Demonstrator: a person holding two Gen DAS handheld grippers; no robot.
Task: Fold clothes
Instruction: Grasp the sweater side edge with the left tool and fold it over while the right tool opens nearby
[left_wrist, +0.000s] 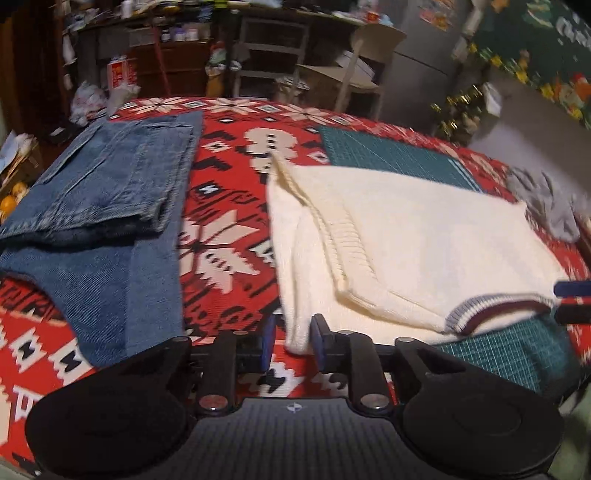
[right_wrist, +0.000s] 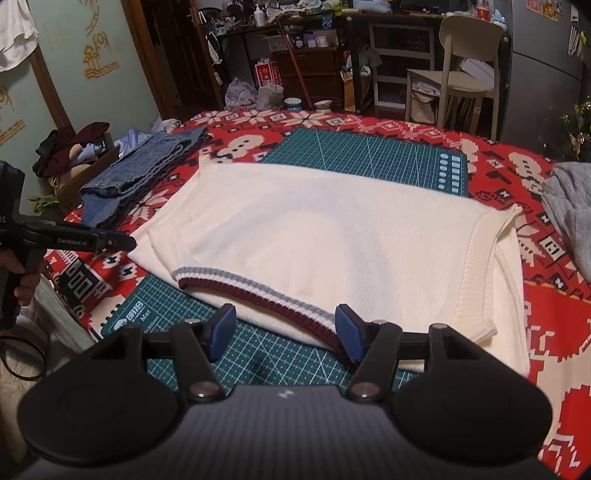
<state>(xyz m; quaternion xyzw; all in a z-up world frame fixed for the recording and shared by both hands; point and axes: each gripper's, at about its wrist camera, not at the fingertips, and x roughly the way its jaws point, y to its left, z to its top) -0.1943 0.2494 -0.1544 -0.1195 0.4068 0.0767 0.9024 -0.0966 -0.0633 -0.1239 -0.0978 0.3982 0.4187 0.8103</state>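
Lying flat across your green cutting mat (right_wrist: 369, 155), the cream sweater (right_wrist: 332, 236) fills the centre of the red patterned blanket (right_wrist: 554, 332). Your right gripper (right_wrist: 286, 328) hangs at 6 o'clock, fingers spread wide around the striped collar (right_wrist: 258, 291). Your left gripper (left_wrist: 293, 341) shows a narrow gap at the sweater's near corner; you grip nothing. Folded jeans (left_wrist: 110, 192) sit at 10 o'clock.

sweater (right_wrist: 332, 236) on mat (right_wrist: 369, 155), mid-blanket (right_wrist: 554, 314) | jeans (right_wrist: 147, 173) left of sweater, apart | grey garment (right_wrist: 572, 206) right | chair (right_wrist: 461, 66) behind | box (right_wrist: 74, 173) far left
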